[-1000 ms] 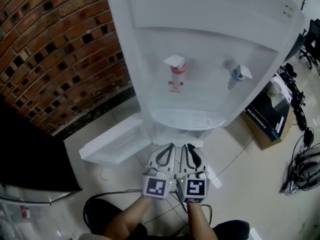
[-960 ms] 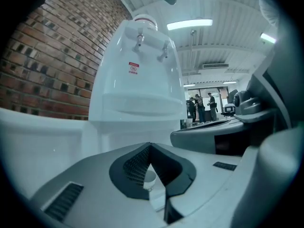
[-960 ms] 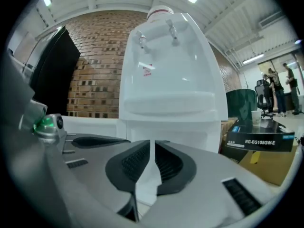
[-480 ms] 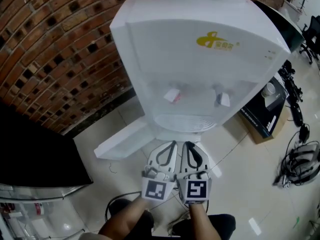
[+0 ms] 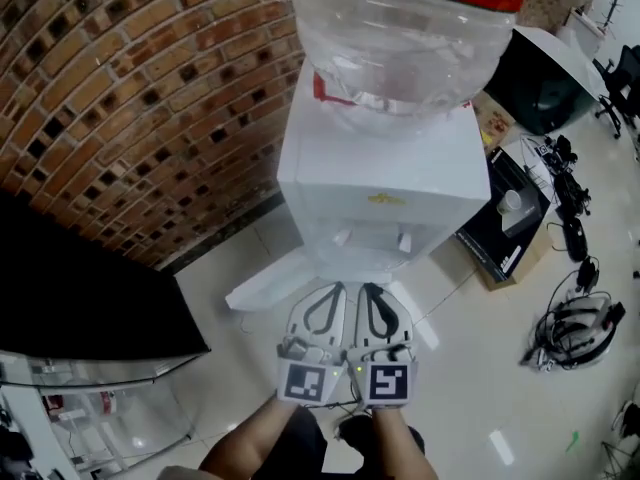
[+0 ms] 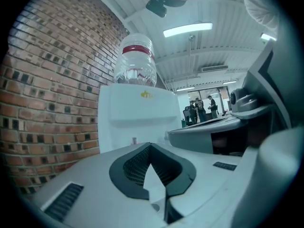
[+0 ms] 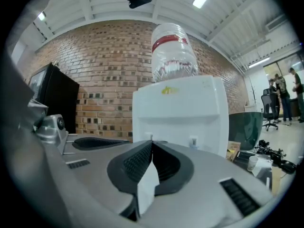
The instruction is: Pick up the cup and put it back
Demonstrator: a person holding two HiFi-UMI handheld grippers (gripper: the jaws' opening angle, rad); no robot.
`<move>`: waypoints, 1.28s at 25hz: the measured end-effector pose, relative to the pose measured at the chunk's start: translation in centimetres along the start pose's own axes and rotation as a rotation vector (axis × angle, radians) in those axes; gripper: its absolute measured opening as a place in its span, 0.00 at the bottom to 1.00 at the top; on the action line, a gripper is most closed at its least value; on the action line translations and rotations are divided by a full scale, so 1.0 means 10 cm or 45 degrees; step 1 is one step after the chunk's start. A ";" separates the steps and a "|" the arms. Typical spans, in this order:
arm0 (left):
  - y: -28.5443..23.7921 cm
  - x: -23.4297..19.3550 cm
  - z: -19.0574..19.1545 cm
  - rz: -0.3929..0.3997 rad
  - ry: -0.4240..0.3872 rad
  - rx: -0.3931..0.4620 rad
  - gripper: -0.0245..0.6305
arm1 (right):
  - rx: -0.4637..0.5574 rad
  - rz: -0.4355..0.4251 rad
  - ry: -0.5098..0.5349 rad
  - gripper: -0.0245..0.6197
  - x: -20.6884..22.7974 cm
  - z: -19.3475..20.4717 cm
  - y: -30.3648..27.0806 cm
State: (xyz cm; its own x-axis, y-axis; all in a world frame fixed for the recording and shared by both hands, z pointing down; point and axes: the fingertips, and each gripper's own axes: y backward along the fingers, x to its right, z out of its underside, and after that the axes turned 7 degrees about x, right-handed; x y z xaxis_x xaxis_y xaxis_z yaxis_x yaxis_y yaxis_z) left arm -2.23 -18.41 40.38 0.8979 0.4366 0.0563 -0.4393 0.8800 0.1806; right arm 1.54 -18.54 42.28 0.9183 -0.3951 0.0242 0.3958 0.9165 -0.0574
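Cup [image 5: 512, 200], small and white, stands on the black box [image 5: 490, 236] on the floor just right of the water dispenser [image 5: 385, 183], well apart from both grippers. The left gripper [image 5: 337, 289] and right gripper [image 5: 369, 289] are held side by side before the dispenser's taps, pointing at it. Each gripper's fingers are closed together at the tips, with nothing between them.
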 end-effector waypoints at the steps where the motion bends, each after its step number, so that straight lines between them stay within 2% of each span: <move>1: 0.00 0.00 -0.17 -0.005 0.003 -0.004 0.03 | 0.009 0.001 -0.004 0.05 -0.01 -0.17 0.03; 6: -0.05 0.07 -1.05 0.019 0.002 0.018 0.03 | 0.025 0.041 0.019 0.05 0.00 -1.00 0.23; 11: -0.09 0.18 -1.89 0.046 0.013 0.017 0.03 | 0.057 0.028 0.022 0.05 0.00 -1.89 0.39; 16: -0.05 0.35 -2.45 0.052 0.017 0.034 0.03 | 0.094 -0.005 -0.042 0.05 -0.06 -2.50 0.62; 22: 0.14 0.27 -2.90 -0.064 0.013 0.083 0.03 | 0.118 -0.132 -0.029 0.05 -0.25 -2.72 0.86; 24: 0.19 0.34 -3.01 -0.065 -0.008 0.104 0.03 | 0.130 -0.141 -0.026 0.05 -0.25 -2.81 0.98; 28: 0.34 0.45 -3.21 -0.065 0.018 0.124 0.03 | 0.152 -0.189 -0.019 0.05 -0.33 -2.96 1.21; 32: 0.55 0.49 -3.37 -0.029 0.009 0.179 0.03 | 0.182 -0.179 -0.042 0.05 -0.50 -3.05 1.42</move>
State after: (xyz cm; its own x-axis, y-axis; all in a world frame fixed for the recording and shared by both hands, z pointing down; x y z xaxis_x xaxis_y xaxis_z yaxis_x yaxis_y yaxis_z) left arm -1.27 -5.13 8.60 0.9071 0.4187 0.0440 -0.4101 0.8550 0.3175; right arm 2.59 -5.47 10.93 0.8527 -0.5195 0.0549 0.5138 0.8530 0.0912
